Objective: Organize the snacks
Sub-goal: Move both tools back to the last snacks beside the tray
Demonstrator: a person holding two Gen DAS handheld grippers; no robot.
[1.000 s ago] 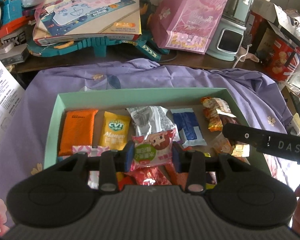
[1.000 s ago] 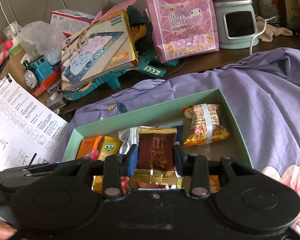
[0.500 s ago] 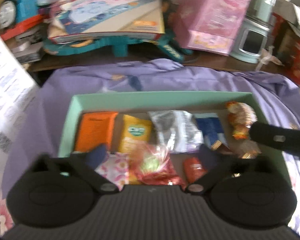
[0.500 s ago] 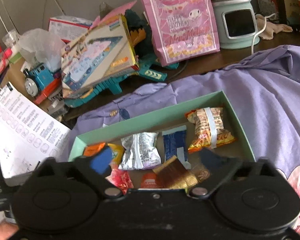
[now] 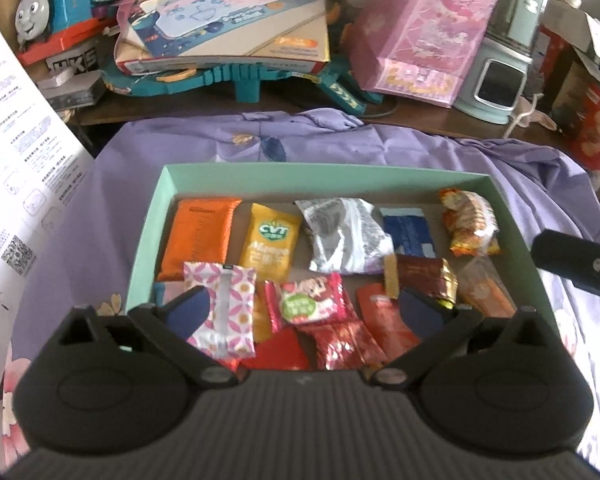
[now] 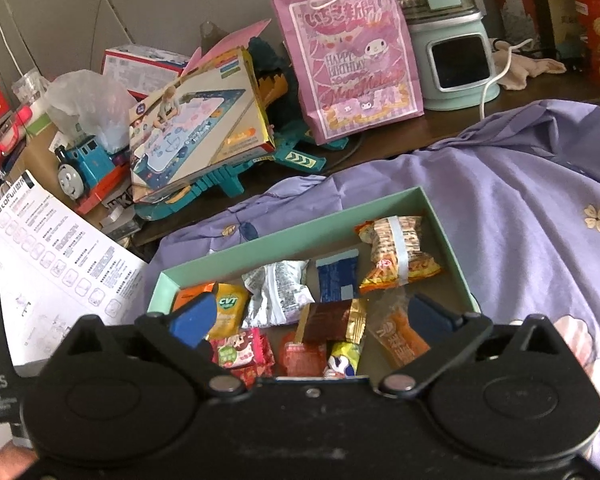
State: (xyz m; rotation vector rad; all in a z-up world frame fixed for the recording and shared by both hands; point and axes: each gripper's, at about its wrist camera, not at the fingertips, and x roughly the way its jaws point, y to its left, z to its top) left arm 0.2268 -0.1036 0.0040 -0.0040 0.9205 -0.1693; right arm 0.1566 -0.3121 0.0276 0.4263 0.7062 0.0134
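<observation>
My left gripper [image 5: 306, 312] and right gripper [image 6: 314, 318] have just spread wide — nothing between my fingers. The pink-green candy [image 5: 310, 300] and brown-gold packet [image 6: 334, 318] lie in the green box [image 5: 300, 170].

Probably a home: toy train [image 5: 56, 2], gift bag [image 6: 352, 60]

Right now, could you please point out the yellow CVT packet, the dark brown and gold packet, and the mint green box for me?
yellow CVT packet [image 5: 271, 240]: left wrist view, on its printed front.
dark brown and gold packet [image 6: 332, 316]: right wrist view, on its brown middle.
mint green box [image 5: 300, 170]: left wrist view, on its far wall.
</observation>
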